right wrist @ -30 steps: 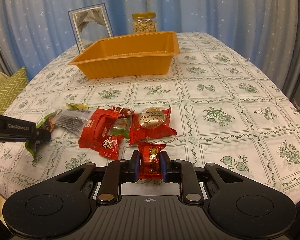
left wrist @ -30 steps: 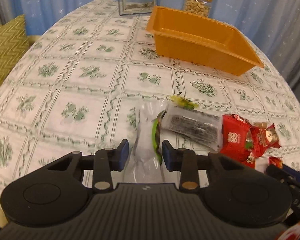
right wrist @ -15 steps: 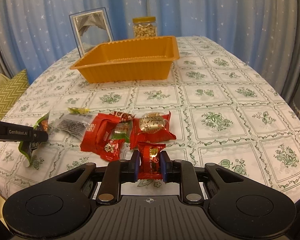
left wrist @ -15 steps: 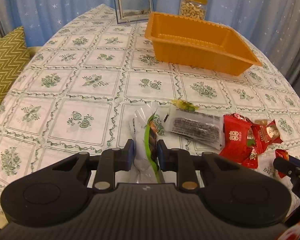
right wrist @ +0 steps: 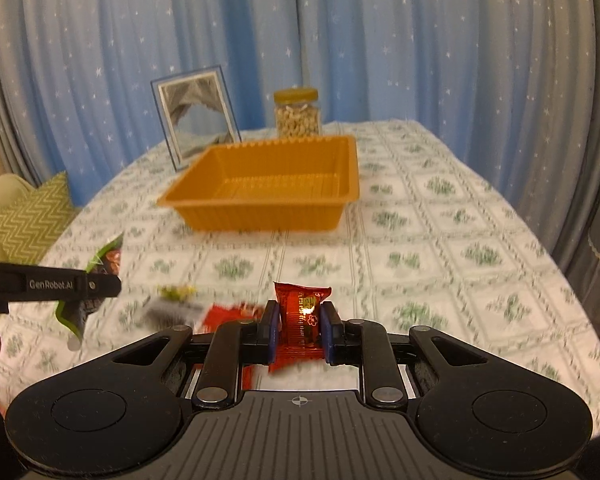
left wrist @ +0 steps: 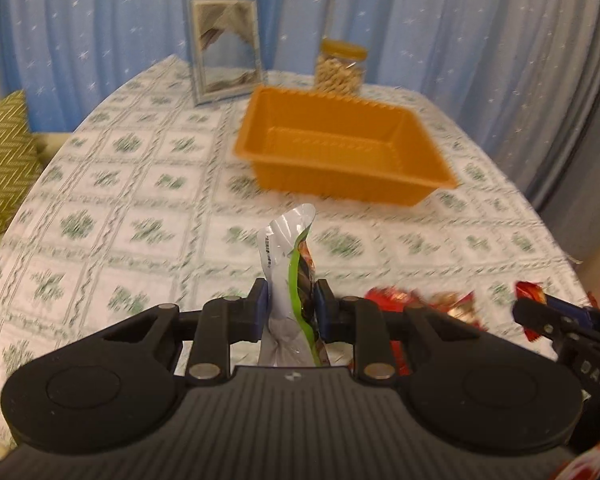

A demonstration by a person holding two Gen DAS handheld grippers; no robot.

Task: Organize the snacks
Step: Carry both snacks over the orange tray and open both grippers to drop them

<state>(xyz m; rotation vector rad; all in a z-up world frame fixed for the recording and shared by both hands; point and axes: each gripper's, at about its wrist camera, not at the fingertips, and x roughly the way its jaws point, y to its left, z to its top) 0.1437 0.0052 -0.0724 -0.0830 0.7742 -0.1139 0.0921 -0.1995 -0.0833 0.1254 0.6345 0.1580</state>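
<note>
Two grippers, left clamped on clear-green packet, right on red packet, raised off surface for carrying toward orange tray.

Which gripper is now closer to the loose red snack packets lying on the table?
Right. The right gripper holds its red packet just beside the loose red packets. The left gripper is farther, past the clear packet.

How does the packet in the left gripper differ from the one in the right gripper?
The silver-green packet is long and thin, sticking well past the left gripper; the red packet is short and squat in the right gripper. One is silver, green and dark, the other red with gold print. Both are clamped, lifted, facing the orange tray.
</note>
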